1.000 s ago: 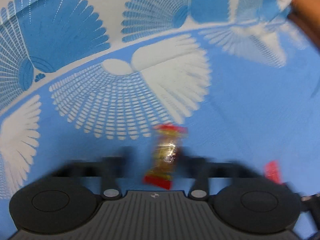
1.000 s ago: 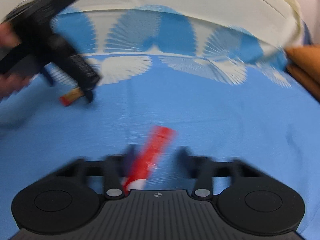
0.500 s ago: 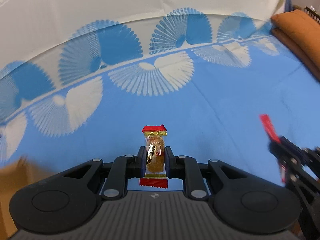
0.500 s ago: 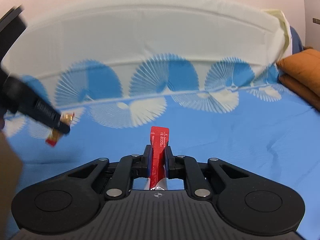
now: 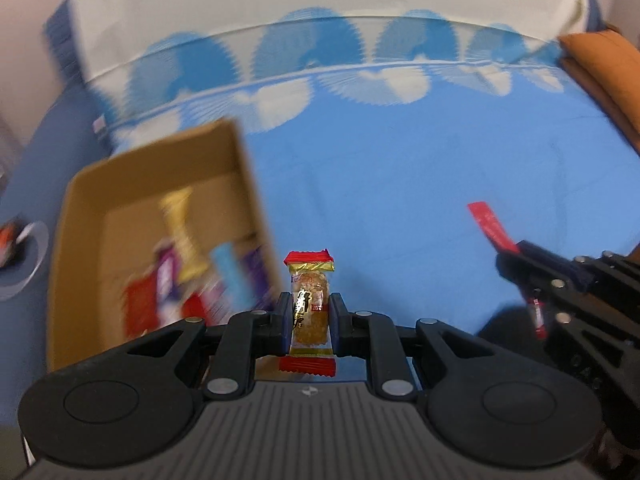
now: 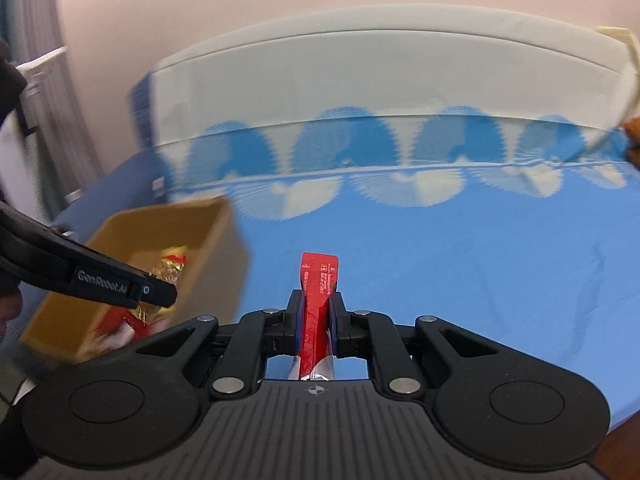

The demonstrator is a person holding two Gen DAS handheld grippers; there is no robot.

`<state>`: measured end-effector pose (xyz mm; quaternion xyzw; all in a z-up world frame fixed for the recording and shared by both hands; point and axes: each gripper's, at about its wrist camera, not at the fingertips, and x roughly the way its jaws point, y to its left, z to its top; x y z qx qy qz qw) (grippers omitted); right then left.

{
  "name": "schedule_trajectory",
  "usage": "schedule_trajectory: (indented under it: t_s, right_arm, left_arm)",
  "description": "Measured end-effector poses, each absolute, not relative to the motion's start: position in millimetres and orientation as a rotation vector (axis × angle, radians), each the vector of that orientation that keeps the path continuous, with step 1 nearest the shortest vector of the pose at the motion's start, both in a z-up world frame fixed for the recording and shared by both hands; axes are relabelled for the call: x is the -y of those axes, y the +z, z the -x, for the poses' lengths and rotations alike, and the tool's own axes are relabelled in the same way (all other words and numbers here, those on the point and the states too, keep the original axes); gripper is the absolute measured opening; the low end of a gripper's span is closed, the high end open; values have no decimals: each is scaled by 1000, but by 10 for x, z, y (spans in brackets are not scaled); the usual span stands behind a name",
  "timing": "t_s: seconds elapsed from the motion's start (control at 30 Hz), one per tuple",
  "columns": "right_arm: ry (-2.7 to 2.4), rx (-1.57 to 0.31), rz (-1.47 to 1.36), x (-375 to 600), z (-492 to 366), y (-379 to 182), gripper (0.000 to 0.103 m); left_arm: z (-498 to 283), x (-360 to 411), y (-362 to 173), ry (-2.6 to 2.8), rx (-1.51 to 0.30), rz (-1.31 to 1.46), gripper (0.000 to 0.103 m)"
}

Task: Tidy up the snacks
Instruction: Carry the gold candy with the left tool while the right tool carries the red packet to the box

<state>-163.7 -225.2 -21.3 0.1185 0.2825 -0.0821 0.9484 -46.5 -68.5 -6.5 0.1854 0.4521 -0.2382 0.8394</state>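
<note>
Blue bedspread [image 5: 400,184] lies under you while your left gripper [image 5: 311,316] pinches the gold snack [image 5: 311,312] and your right gripper [image 6: 316,316] grips the red stick packet [image 6: 318,296], so carry both left over the cardboard box [image 5: 248,184], then release.

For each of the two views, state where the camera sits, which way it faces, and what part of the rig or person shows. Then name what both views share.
Left wrist: sits behind the left tool, facing forward over the blue bedsheet with the cardboard box ahead-left; its fingers clamp a gold snack; the right tool shows at right.
Right wrist: sits behind the right tool, clamped on a red sachet, facing the headboard; the left tool shows at left.
Shared: box, bedsheet, both snacks.
</note>
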Motion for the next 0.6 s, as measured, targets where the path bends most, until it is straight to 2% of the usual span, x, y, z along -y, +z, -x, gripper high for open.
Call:
schedule_trajectory:
  t_s: [0.3,0.6]
  right_arm:
    - [-22,-639,-145,1403,1822,-143,14]
    - [-12,-626,-58,1102,1921,-24,14]
  left_arm:
    - [853,-298,-10,-376,-951,-292,20]
    - [966,-602,64,-356,-931,-229,20]
